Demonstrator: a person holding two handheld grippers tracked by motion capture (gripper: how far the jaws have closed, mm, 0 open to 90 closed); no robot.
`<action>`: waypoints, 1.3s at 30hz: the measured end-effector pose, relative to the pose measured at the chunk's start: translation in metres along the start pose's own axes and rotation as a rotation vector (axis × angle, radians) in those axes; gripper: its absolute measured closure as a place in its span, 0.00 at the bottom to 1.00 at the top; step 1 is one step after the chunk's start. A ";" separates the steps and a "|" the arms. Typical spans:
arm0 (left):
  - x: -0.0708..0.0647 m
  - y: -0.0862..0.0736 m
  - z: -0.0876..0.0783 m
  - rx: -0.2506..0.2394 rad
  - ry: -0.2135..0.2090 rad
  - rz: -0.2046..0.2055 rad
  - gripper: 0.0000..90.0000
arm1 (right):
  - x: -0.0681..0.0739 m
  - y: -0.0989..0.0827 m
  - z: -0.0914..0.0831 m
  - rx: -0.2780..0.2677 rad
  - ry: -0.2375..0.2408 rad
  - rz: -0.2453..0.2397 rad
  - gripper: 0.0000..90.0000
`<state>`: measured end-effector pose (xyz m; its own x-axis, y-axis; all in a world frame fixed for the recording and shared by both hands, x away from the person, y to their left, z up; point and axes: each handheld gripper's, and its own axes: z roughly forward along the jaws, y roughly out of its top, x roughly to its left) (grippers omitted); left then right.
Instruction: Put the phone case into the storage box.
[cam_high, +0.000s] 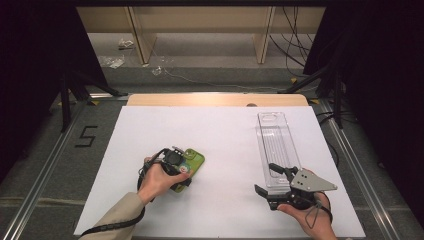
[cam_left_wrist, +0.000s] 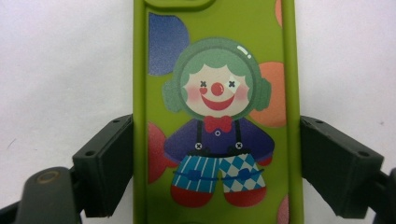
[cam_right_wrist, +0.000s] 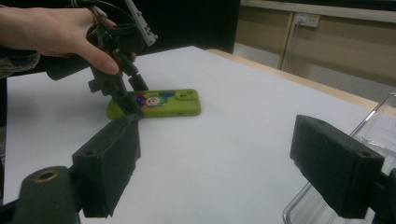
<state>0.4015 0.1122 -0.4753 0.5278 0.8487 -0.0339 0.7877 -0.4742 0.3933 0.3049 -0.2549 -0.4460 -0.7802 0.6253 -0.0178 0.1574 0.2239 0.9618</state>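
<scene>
Flat on the table, the green phone case sits between the left claw's jaws.

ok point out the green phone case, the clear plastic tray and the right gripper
green phone case (cam_left_wrist: 217, 88), left gripper view, on the clown's face
clear plastic tray (cam_high: 274, 145), high view, on its ribbed floor
right gripper (cam_high: 269, 179), high view, midway between its fingertips
</scene>
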 end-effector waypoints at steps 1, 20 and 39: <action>0.000 0.000 0.000 -0.003 -0.001 -0.002 0.18 | 0.000 0.000 0.000 0.000 0.000 0.000 0.19; 0.003 -0.005 -0.012 -0.169 -0.047 -0.016 0.18 | 0.000 0.000 0.000 -0.004 -0.005 0.003 0.19; -0.001 -0.010 -0.029 -0.345 -0.087 0.024 0.18 | 0.001 0.002 0.002 -0.007 -0.016 0.007 0.18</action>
<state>0.3843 0.1230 -0.4525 0.5813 0.8084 -0.0930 0.6289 -0.3738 0.6817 0.3053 -0.2525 -0.4447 -0.7695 0.6385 -0.0152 0.1587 0.2142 0.9638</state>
